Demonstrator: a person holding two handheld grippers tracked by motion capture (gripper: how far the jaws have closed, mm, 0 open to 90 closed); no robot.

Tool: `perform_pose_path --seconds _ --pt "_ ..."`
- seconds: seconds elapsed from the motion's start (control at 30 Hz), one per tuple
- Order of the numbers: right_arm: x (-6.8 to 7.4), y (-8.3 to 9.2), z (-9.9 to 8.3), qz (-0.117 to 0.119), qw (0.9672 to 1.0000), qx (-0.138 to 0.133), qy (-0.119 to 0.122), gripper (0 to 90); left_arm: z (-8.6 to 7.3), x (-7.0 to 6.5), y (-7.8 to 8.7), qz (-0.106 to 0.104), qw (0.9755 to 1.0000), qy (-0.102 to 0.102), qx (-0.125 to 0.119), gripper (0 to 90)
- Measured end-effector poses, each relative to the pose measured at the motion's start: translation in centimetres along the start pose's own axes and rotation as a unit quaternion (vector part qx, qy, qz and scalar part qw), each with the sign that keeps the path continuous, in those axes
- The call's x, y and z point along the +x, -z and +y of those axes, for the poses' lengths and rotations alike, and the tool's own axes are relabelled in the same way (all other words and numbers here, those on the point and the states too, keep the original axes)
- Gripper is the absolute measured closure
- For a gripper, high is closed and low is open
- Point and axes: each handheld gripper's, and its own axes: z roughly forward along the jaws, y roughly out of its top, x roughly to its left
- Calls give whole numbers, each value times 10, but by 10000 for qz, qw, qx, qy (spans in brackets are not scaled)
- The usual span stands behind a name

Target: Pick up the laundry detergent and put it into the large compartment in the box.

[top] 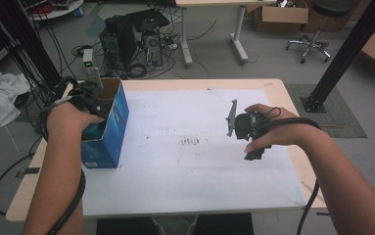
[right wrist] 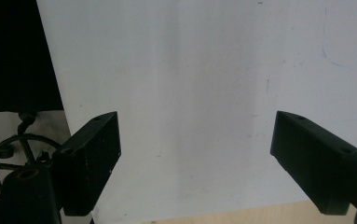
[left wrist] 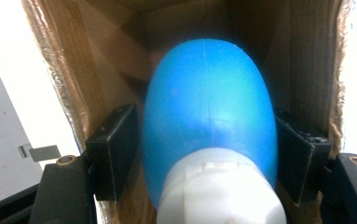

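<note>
While clamped in left gripper [left wrist: 209, 154] inside blue carton [top: 118, 115] at 9 o'clock, blue bulb [left wrist: 209, 112] axis pointing inward; right gripper [right wrist: 195, 158] spread, empty.

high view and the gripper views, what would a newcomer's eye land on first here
First the blue box standing open-topped at the table's left edge, with the left hand-held gripper reaching into it. In the left gripper view, a blue bottle with a white cap sits between the jaws, inside the cardboard walls. The right hand-held gripper is held open over the white sheet with nothing in it.
</note>
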Motion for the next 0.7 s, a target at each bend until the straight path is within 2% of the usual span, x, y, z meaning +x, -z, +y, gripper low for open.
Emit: perform_pose_path --seconds 0.17,0.7 --pt "1 1 -1 -10 10000 -13 -3 161 0 -1 1 -26 10000 -39 53 301" --pt "4 4 -3 -54 10000 -48 -18 161 -4 -4 21 55 9999 -10 -124 263"
